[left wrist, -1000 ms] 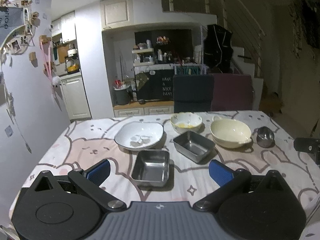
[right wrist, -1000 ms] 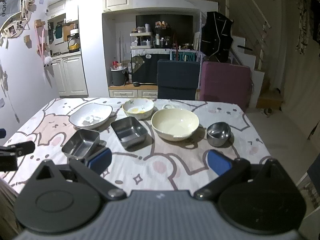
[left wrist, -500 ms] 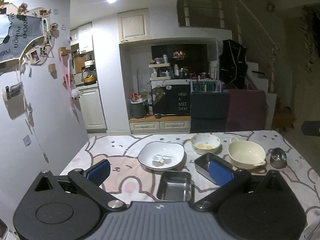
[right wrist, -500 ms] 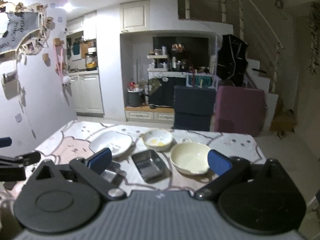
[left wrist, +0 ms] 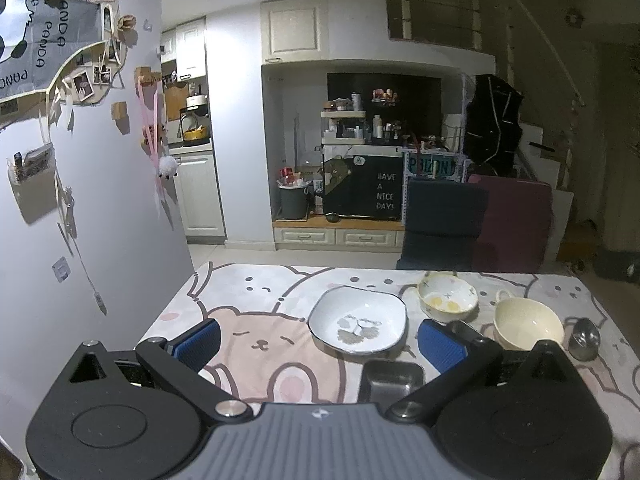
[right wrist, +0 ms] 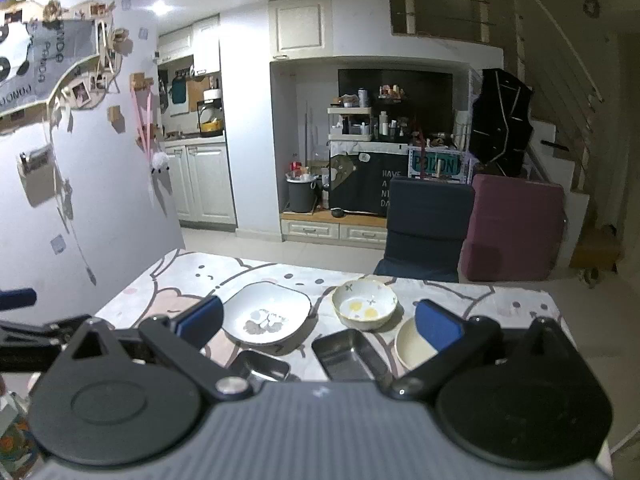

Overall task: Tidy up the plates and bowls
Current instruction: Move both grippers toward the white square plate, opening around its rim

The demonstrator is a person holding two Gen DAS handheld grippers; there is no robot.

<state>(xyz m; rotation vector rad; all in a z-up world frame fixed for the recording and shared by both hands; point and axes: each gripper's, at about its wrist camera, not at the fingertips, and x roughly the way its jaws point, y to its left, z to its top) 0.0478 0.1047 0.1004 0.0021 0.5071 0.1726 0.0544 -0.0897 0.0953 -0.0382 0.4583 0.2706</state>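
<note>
Both tools are held above the near edge of the tabletop (left wrist: 248,292), which is covered with a cloth printed with cartoon bears; the left tool (left wrist: 318,342) has its blue-padded fingers (left wrist: 196,340) spread wide apart with nothing between them; the right tool (right wrist: 318,322) is likewise spread wide and holds nothing.

From the left wrist view, a white plate (left wrist: 358,324) with a grey pattern sits near the middle of the cloth; behind it and to the right stands a small bowl (left wrist: 448,300) with yellow marks inside; further right is a cream bowl (left wrist: 528,322) with a small handle on its far rim; a little metal cup (left wrist: 584,338) stands just beside that bowl, close to the right edge. A steel tray (left wrist: 392,380) lies just in front of the plate, partly hidden by the tool's body.

From the right wrist view, the same plate (right wrist: 266,318) and small bowl (right wrist: 364,308) lie side by side, apart; two steel trays sit in front of them, one (right wrist: 262,364) at the left and a second tray (right wrist: 348,354) at the right; the cream bowl (right wrist: 412,348) is partly covered by a blue pad.

A dark chair (left wrist: 442,224) and a maroon chair (left wrist: 516,226) stand at the far side.
</note>
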